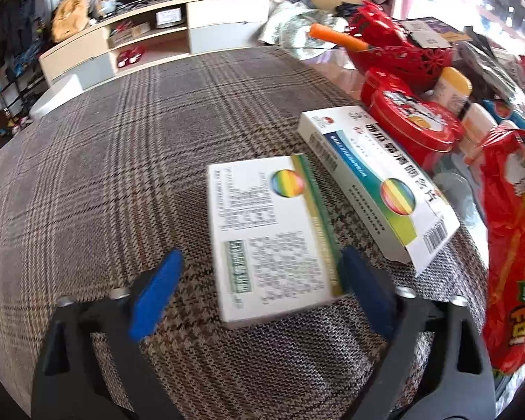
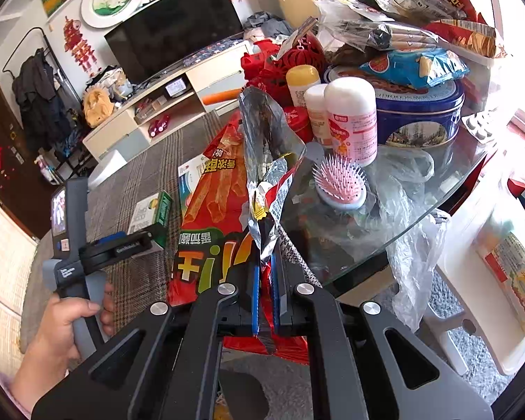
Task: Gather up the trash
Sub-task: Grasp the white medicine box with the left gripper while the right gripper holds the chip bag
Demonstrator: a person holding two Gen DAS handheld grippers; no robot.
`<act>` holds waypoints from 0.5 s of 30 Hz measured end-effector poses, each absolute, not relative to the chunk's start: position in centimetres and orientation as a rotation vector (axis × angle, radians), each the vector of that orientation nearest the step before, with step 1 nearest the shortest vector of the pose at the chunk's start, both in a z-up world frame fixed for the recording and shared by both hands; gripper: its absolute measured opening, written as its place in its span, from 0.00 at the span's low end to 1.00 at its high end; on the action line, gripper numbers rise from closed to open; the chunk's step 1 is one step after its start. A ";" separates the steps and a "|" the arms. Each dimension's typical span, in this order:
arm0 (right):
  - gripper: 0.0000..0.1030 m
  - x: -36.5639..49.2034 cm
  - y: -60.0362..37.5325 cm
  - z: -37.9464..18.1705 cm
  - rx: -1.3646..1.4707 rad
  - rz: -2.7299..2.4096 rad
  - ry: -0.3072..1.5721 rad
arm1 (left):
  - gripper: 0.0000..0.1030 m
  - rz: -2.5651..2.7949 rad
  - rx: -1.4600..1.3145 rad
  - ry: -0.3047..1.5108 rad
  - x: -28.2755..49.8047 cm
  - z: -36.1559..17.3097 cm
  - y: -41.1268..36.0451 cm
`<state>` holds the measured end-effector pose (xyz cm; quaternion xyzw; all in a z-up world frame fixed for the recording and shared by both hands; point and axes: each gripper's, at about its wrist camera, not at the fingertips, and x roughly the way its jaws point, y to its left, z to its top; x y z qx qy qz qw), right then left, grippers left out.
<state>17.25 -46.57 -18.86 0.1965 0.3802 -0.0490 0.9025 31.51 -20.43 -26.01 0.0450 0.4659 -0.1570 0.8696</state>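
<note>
My left gripper [image 1: 259,262] is open, its blue fingers on either side of a white and green medicine box [image 1: 273,234] lying on the plaid cloth; the right finger touches the box's edge. A longer white medicine box [image 1: 378,182] lies beside it. My right gripper [image 2: 265,273] is shut on a crumpled silver and red snack wrapper [image 2: 266,161], held upright above a large red snack bag [image 2: 217,203]. The left gripper [image 2: 136,241] and the small box [image 2: 152,210] also show in the right wrist view.
A glass table [image 2: 437,189] holds a pink hairbrush [image 2: 339,182], white bottles [image 2: 353,119], a blue tin [image 2: 423,115], a red tin [image 1: 409,122], a red basket [image 1: 395,52], snack bags and plastic wrap. A TV cabinet [image 1: 157,42] stands behind.
</note>
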 end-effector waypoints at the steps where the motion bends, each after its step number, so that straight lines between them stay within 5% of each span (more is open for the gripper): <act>1: 0.07 17.2 -46.7 -18.9 0.410 -0.104 0.786 | 0.64 -0.333 0.088 0.979 31.6 -26.0 -20.3; 15: 0.07 15.3 -48.1 -17.5 0.409 -0.165 0.751 | 0.63 -0.334 0.154 0.950 28.7 -24.7 -18.6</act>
